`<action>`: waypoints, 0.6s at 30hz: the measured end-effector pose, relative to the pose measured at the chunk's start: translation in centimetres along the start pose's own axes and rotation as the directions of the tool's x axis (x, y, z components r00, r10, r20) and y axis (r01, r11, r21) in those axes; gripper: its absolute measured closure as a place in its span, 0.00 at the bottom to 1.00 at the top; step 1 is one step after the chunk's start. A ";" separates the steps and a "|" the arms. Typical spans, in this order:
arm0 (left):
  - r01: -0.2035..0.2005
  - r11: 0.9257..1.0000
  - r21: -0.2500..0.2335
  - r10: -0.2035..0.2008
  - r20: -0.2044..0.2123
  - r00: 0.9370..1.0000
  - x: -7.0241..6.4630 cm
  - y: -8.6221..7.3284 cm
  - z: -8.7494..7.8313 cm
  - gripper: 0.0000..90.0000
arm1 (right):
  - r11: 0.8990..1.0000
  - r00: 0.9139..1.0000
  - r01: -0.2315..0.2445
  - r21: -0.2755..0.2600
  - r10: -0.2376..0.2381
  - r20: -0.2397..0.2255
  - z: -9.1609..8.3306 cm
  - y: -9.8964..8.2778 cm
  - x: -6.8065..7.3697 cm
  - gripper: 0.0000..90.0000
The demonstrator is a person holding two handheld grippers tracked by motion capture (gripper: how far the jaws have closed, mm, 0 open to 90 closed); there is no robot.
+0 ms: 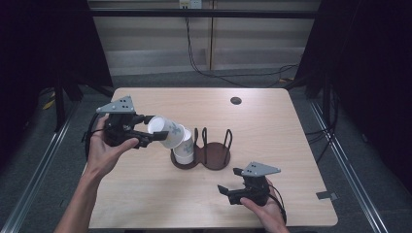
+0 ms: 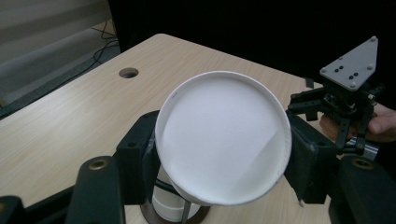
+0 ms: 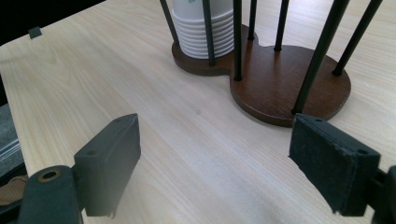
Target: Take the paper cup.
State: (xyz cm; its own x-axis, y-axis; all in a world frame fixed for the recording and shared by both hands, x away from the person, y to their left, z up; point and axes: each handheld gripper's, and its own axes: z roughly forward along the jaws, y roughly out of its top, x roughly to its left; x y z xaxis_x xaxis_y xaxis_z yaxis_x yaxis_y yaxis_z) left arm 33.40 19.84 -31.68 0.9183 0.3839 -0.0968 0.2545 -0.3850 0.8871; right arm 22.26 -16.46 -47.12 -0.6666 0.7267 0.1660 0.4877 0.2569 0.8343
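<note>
While seen from above, left tool [image 1: 151,129] at left centre of the frame, clamped on a white paper cup [image 1: 166,132] lying on its side, mouth turned to the hand [image 1: 104,150]. Cup held just above and left of a stack of cups [image 1: 184,151] standing in the left ring of a dark wooden holder [image 1: 214,156] at mid-frame on the tabletop [image 1: 272,126]. Right ring of the holder bare. Right tool [image 1: 229,181] at lower right of the frame, jaws wide apart, gripping nothing, low over the wood. Seen from the left gripper view, round cup mouth [image 2: 223,137] in the centre between both black pads, other tool at right edge. Seen from the right gripper view, holder base at upper right, stacked rims at top centre.
</note>
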 end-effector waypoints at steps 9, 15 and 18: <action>-0.014 0.998 0.061 0.010 0.058 0.998 -1.4 -1.7 0.7 0.41 | 0.999 0.999 0.024 -0.022 -0.024 -0.039 0.0 0.1 0.5 0.15; -0.007 0.996 0.090 0.001 0.071 0.998 -2.0 -3.1 0.9 0.41 | 0.999 0.998 0.025 -0.046 -0.028 -0.061 0.1 0.4 0.5 0.15; -0.008 0.994 0.107 0.000 0.075 0.997 -2.2 -3.6 1.1 0.41 | 0.998 0.997 0.025 -0.050 -0.029 -0.073 0.2 0.7 0.5 0.15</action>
State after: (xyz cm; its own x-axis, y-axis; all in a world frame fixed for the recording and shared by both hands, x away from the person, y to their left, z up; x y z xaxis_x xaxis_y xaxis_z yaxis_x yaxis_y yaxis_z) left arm 30.83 19.43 -35.17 0.9384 0.3202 -0.1300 0.2780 -0.4757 0.8345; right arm 22.35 -15.78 -46.58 -0.7198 0.6704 0.1801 0.4421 0.2428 0.8634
